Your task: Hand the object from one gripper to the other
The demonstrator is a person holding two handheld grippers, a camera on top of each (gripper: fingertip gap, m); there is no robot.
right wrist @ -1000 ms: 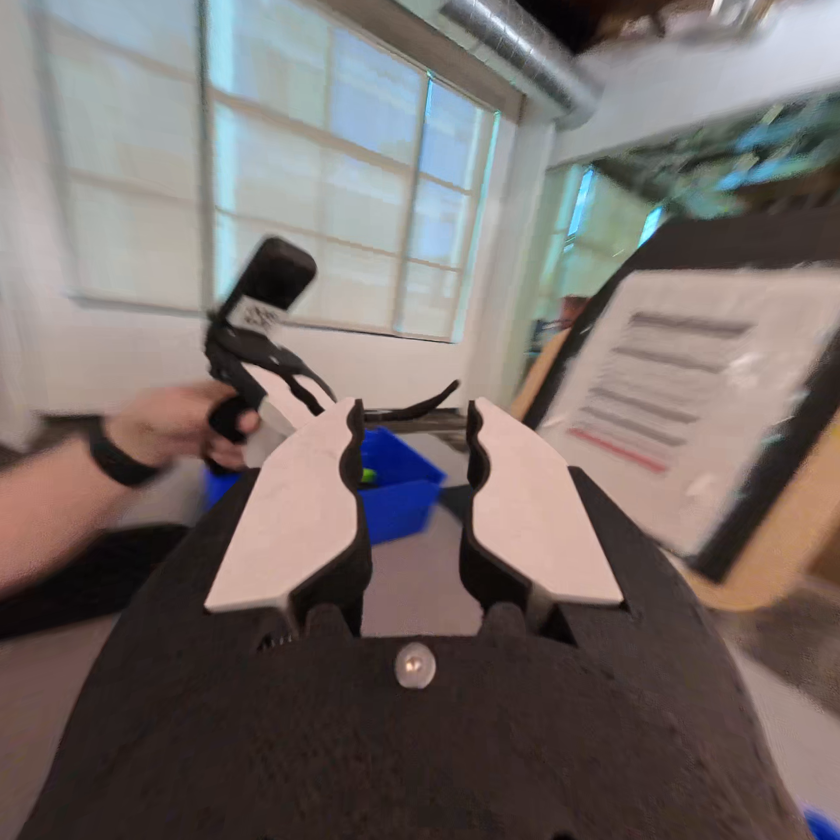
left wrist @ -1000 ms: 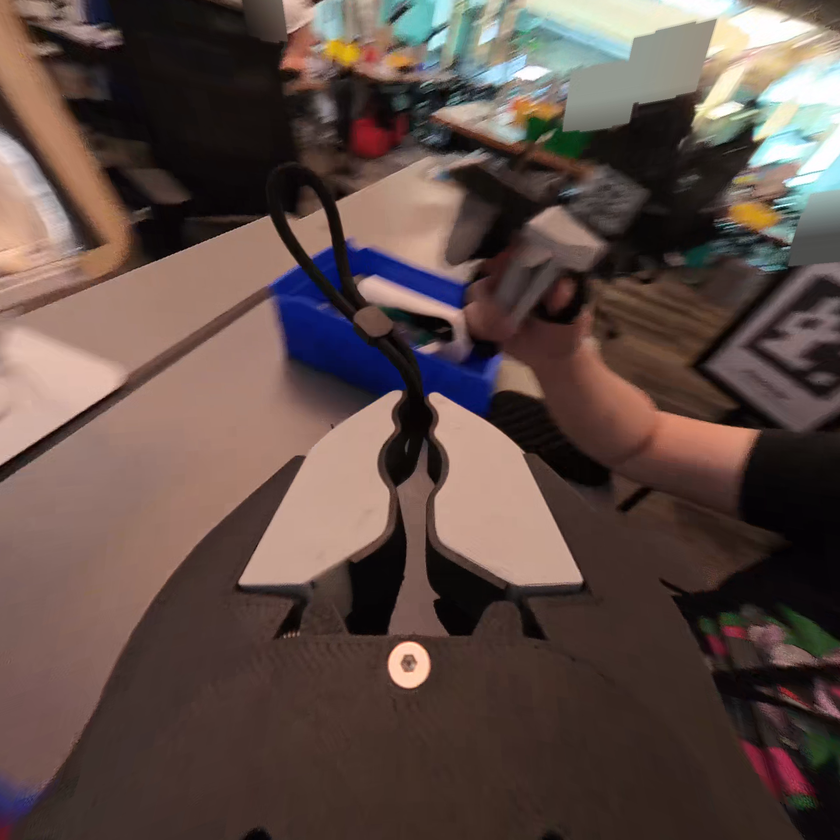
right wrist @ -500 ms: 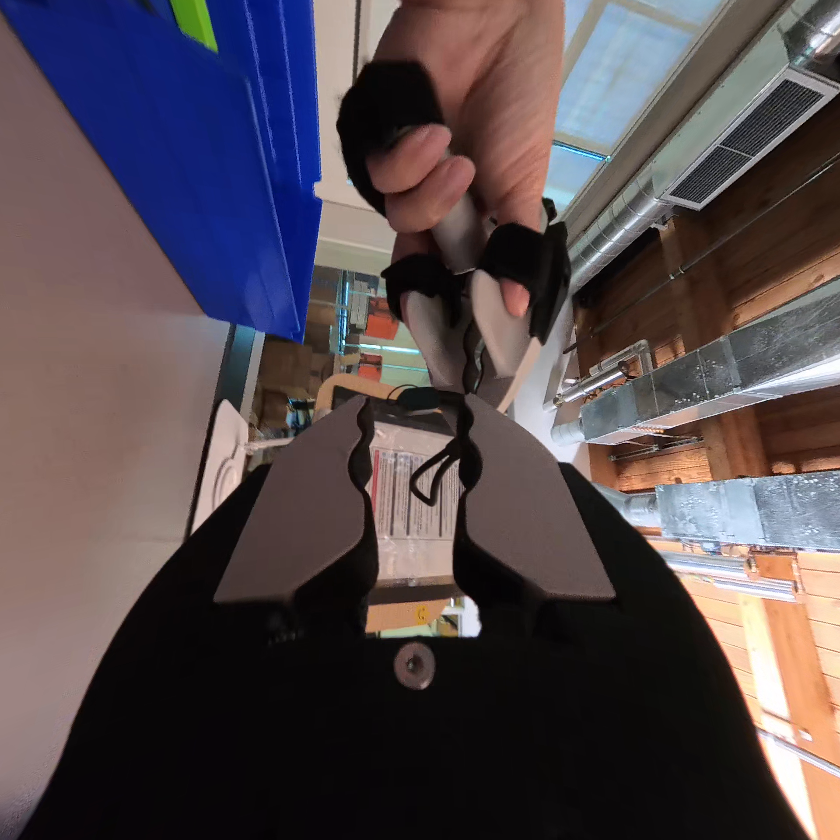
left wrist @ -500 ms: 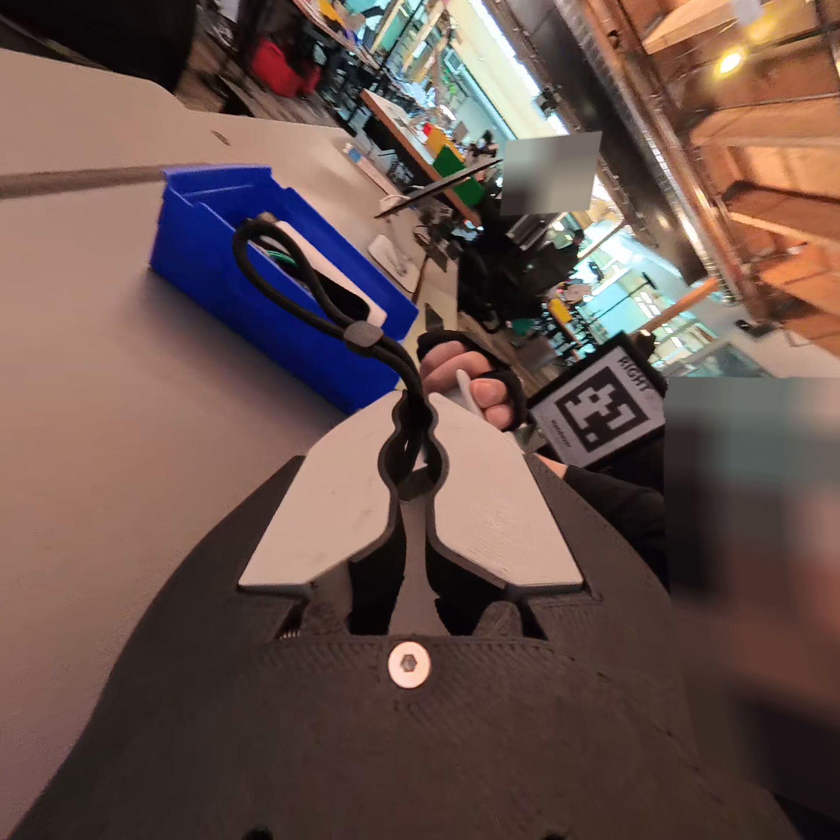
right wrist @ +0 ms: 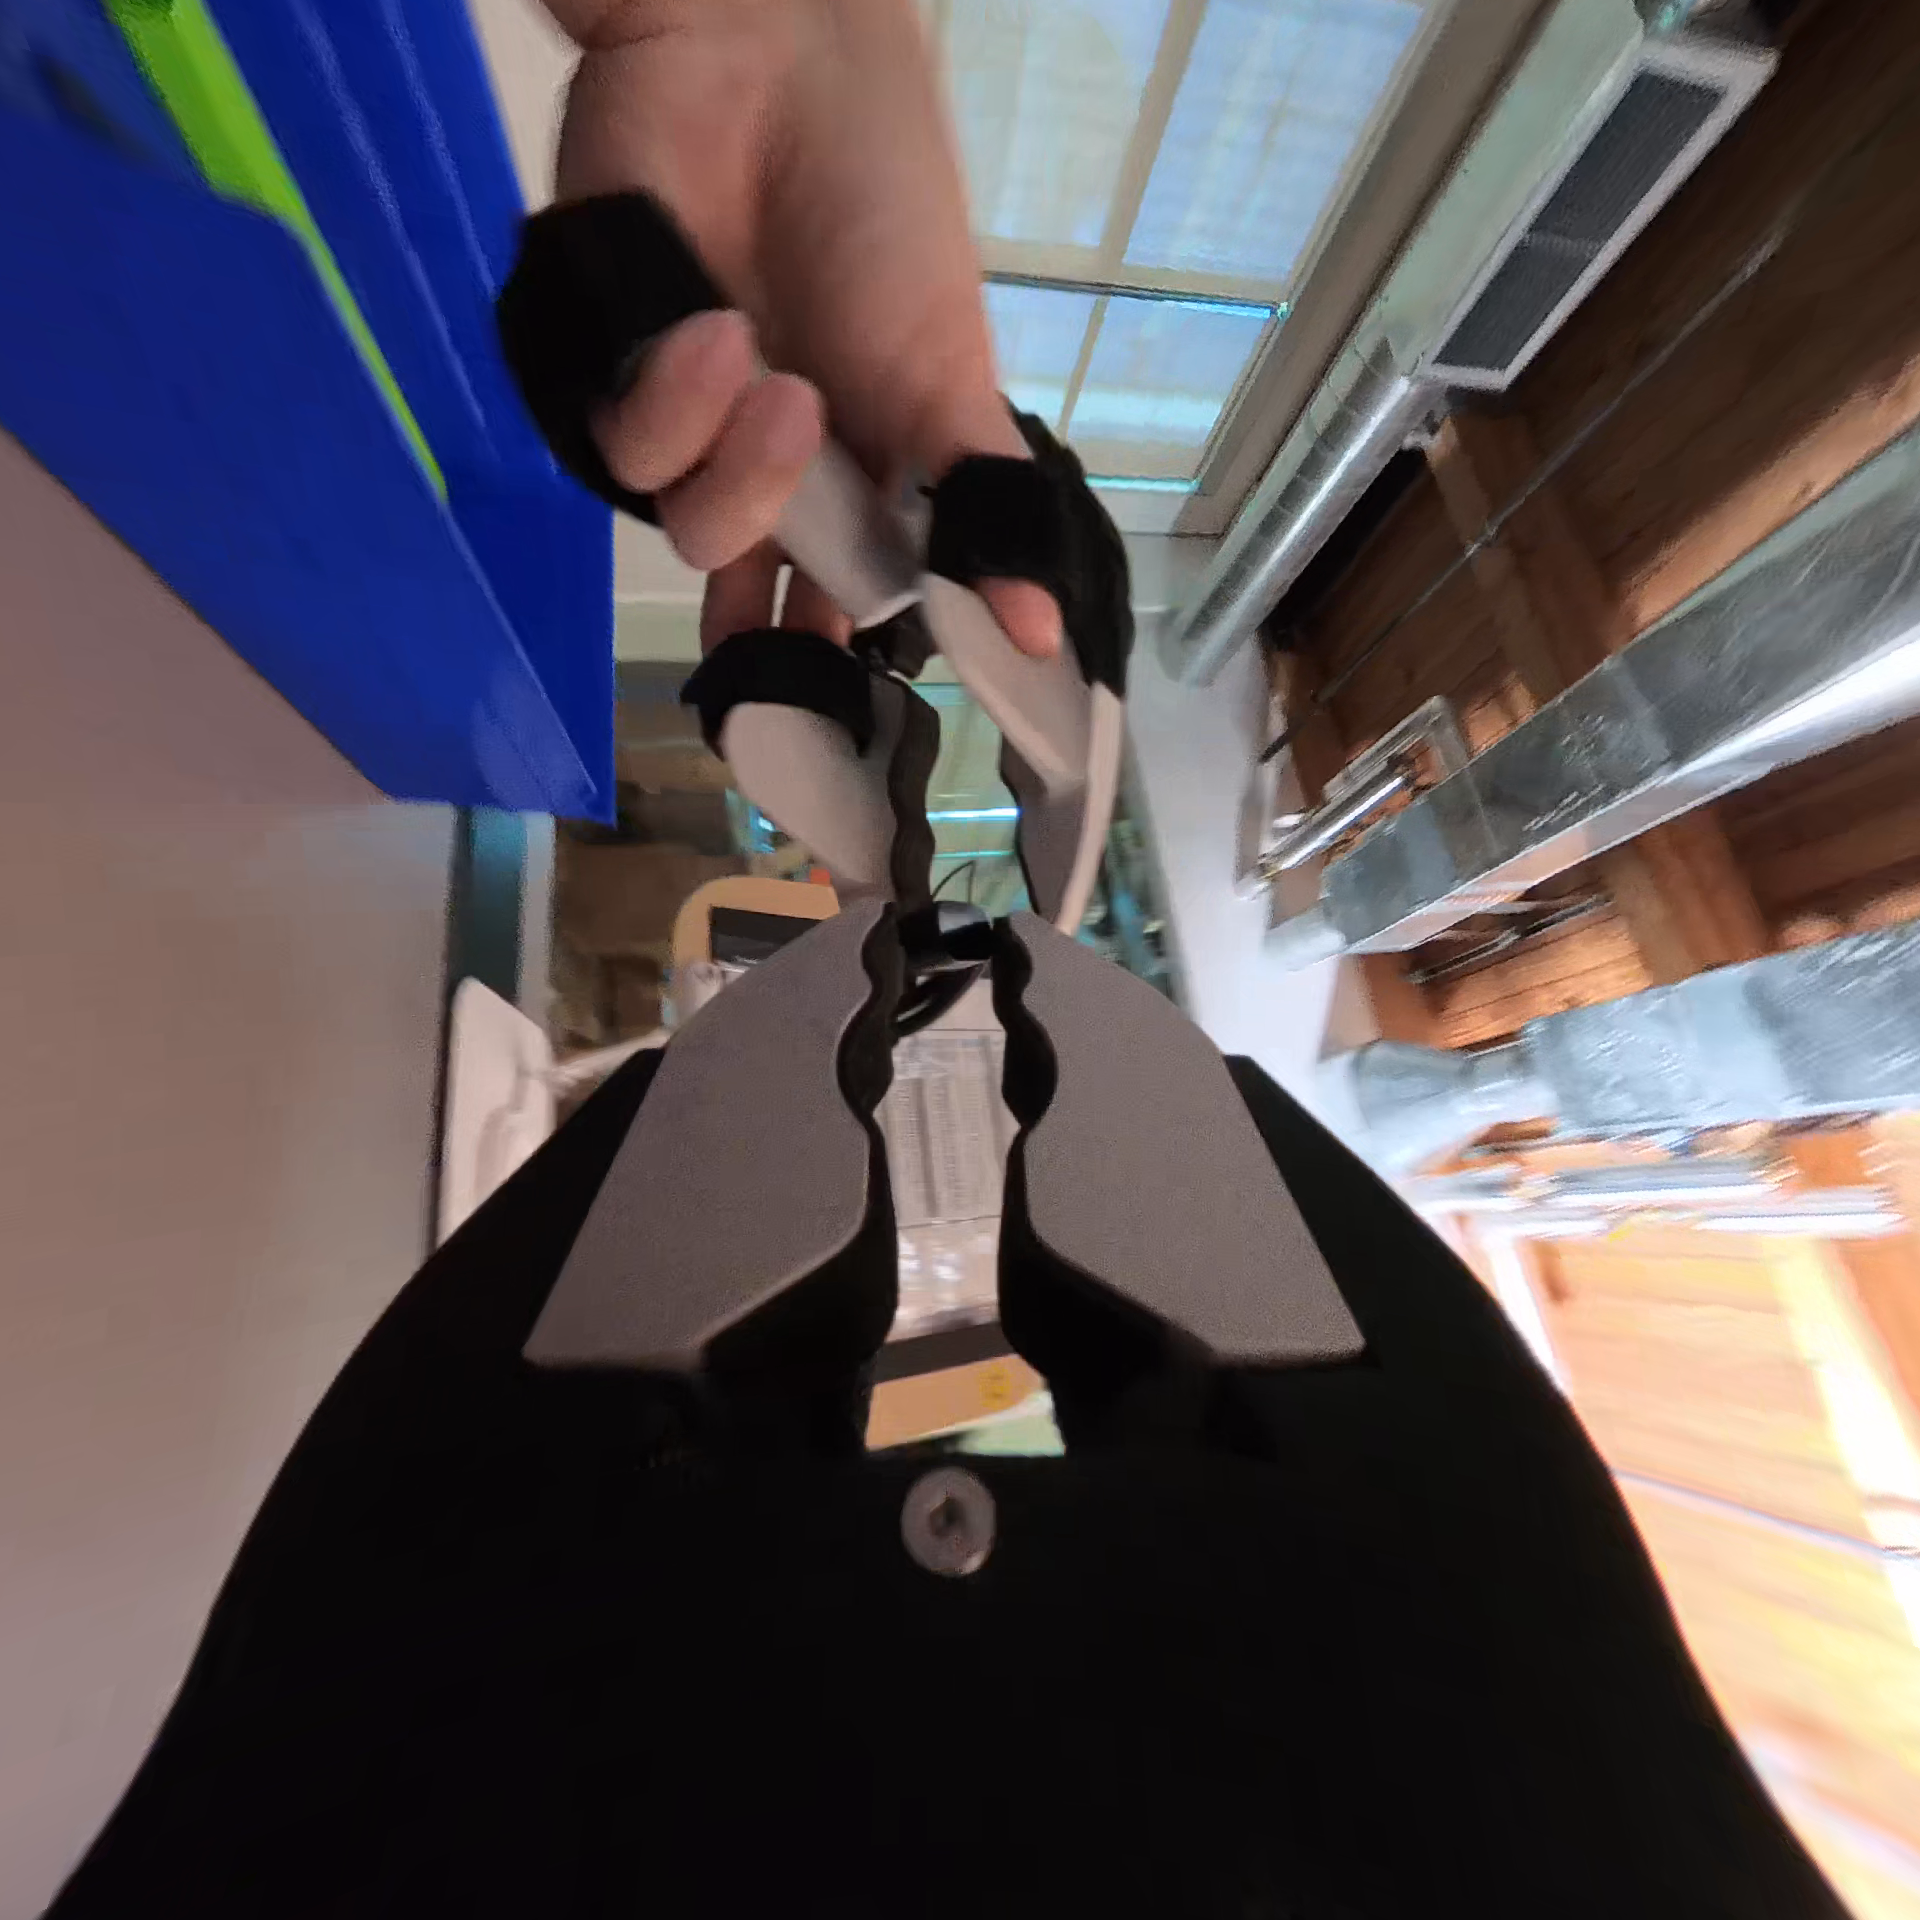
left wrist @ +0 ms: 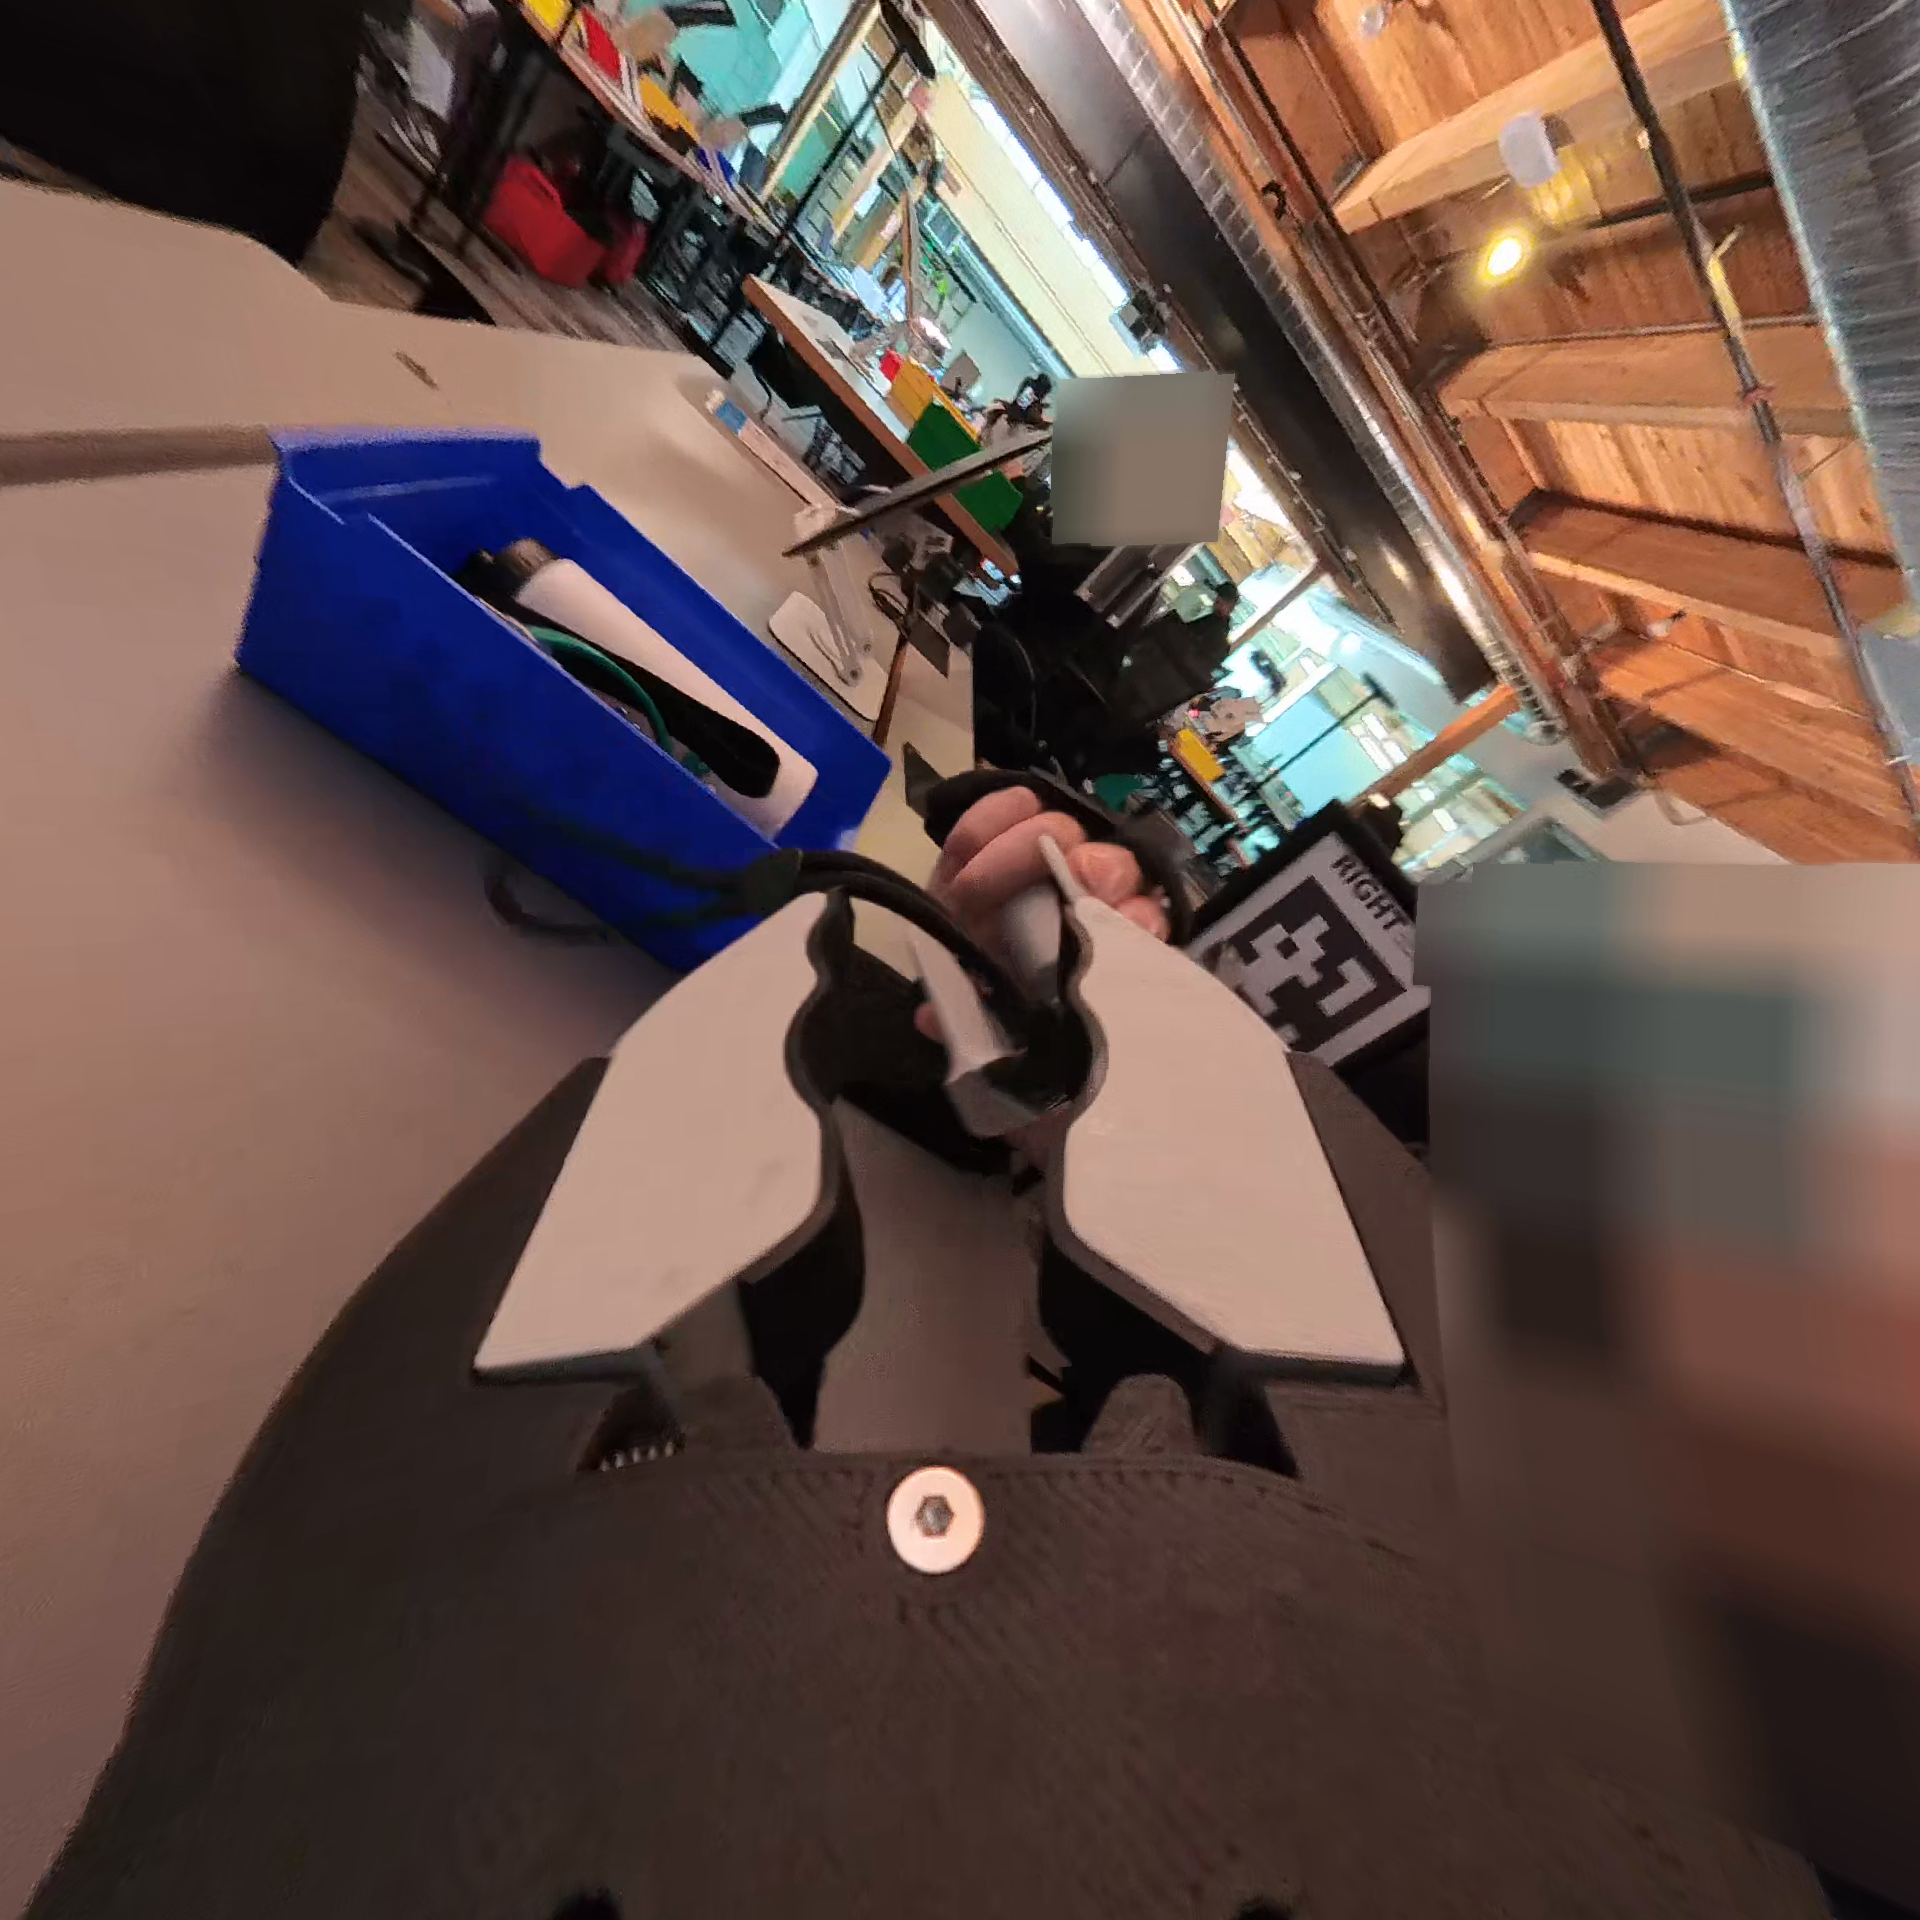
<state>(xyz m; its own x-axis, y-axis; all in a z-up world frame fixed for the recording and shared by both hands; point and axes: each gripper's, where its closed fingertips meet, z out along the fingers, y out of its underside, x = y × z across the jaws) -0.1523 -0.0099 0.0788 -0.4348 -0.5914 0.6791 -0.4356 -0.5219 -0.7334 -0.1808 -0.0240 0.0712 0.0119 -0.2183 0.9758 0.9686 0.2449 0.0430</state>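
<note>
The left claw [left wrist: 951,925] has just let go: half a second ago its fingers were pressed together on the black cord [left wrist: 774,878], and now they stand spread. The right claw [right wrist: 945,920] has pushed in between them. In the right wrist view its fingers have narrowed from their wide gap and appear to pinch the cord at its toggle, right at the tips. The cord's free loop now droops left across the left claw's fingertip, toward the near wall of the blue bin [left wrist: 499,727] and above the bench [left wrist: 208,1039]. This looks like the handover itself, with the cord passing to the right claw. Since the grip sits at the very tips, it may slip when the claws part.
</note>
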